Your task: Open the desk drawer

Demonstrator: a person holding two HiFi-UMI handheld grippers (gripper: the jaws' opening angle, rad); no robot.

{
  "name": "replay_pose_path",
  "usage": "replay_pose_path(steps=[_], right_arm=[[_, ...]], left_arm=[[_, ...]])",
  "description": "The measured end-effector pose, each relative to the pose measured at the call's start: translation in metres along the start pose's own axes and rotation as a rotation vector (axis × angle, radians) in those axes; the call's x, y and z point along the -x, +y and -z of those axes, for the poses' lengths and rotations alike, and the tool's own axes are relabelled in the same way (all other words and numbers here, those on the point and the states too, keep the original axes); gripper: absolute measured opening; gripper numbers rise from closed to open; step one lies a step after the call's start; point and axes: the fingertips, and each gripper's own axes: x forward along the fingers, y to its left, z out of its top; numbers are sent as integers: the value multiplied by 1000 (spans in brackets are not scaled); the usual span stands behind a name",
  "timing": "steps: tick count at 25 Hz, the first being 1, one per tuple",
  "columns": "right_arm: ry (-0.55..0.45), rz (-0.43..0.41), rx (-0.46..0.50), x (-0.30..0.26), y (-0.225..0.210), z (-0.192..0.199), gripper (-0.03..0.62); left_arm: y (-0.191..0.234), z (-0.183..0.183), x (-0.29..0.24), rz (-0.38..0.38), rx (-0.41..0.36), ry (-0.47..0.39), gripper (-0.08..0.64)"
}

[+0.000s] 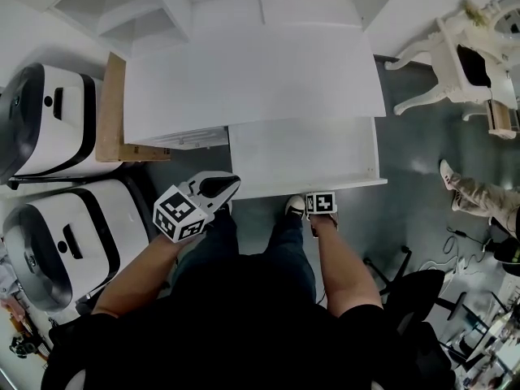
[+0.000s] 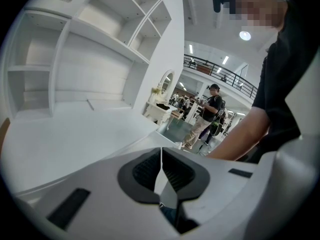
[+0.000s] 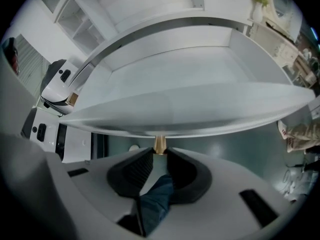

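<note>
The white desk (image 1: 252, 80) has its drawer (image 1: 301, 157) pulled out toward me; the drawer's inside (image 3: 190, 79) shows bare and white. A small brass knob (image 3: 159, 145) sticks out of the drawer front. My right gripper (image 3: 159, 153) is shut on that knob, at the drawer's front edge (image 1: 321, 195). My left gripper (image 1: 223, 187) hangs to the left of the drawer front, away from the desk. Its jaws (image 2: 161, 154) are shut with nothing between them.
Two white, black-trimmed machines (image 1: 49, 120) (image 1: 57, 250) stand at the left beside a wooden panel (image 1: 114, 108). White shelves (image 1: 122, 6) rise behind the desk. An ornate white chair (image 1: 463, 63) and another person's legs (image 1: 479, 197) are at the right. A black office chair (image 1: 414, 291) is near my right side.
</note>
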Motion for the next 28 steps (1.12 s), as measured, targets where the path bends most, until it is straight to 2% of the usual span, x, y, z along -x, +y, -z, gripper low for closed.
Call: replay_pose_path(steps=[5,11,20,25,28], right_arm=[[32,1,0,8,-1,16,81],[2,-29,-26,29,1,13,74],[-117,-82,-2,81,6,-23,35],[-227,-115,-50,118,7,-52,34],[-300,-125,-42,144,13,-72,34]], left_arm=[[-1,-2,-1,-2,0,-5,17],[1,-11,4,-13,-11,-20,17],[-9,-43,8,-18,-61,-62,17],[-14,-60,11,-16,-93,-79,17],[-18,-65,12,-11,-104,-82,17]])
